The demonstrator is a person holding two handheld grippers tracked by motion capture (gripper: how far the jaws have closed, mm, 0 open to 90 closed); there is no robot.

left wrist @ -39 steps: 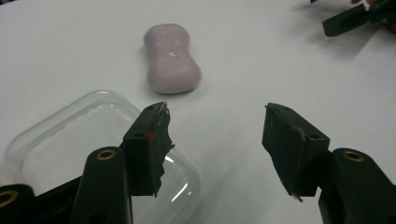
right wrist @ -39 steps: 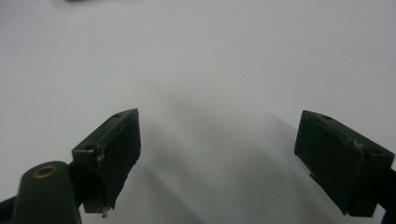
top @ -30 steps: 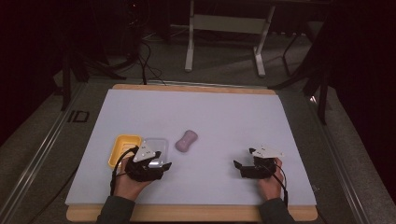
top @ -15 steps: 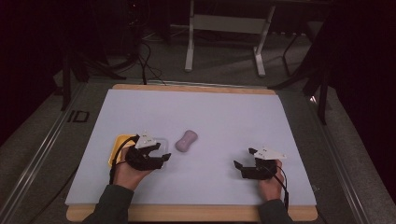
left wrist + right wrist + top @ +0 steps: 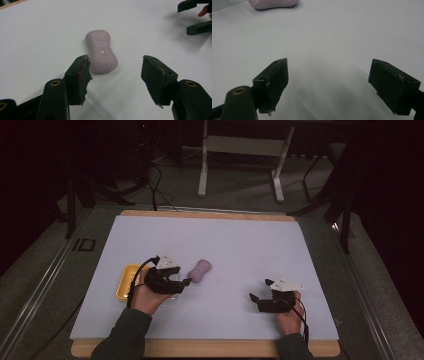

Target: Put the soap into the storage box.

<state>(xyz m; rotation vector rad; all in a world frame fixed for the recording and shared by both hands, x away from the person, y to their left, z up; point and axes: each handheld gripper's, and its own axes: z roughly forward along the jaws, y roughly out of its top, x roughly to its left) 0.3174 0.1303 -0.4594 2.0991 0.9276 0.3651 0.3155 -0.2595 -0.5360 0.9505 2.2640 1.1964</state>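
Observation:
A pale purple bar of soap (image 5: 200, 269) lies on the white table top (image 5: 240, 245), left of centre. My left gripper (image 5: 182, 282) is just left of it, pointing at it. In the left gripper view the soap (image 5: 101, 51) lies a little ahead of the left gripper (image 5: 117, 80), whose jaws stand open with nothing between them. My right gripper (image 5: 259, 290) rests near the front right, apart from the soap, pointing left. Its own view shows the right gripper (image 5: 328, 82) open over bare table, with the soap (image 5: 272, 3) at the top edge.
A yellow tray (image 5: 126, 281) sits on the table behind the left hand. A clear plastic piece (image 5: 92, 107) lies under the left gripper's jaws. The right gripper's fingers (image 5: 197, 27) appear far off in the left gripper view. Dark floor and a metal stand (image 5: 240, 150) lie beyond the table.
My left gripper has moved forward and to the right, from over the tray and clear piece toward the soap. The right gripper and the soap have stayed put.

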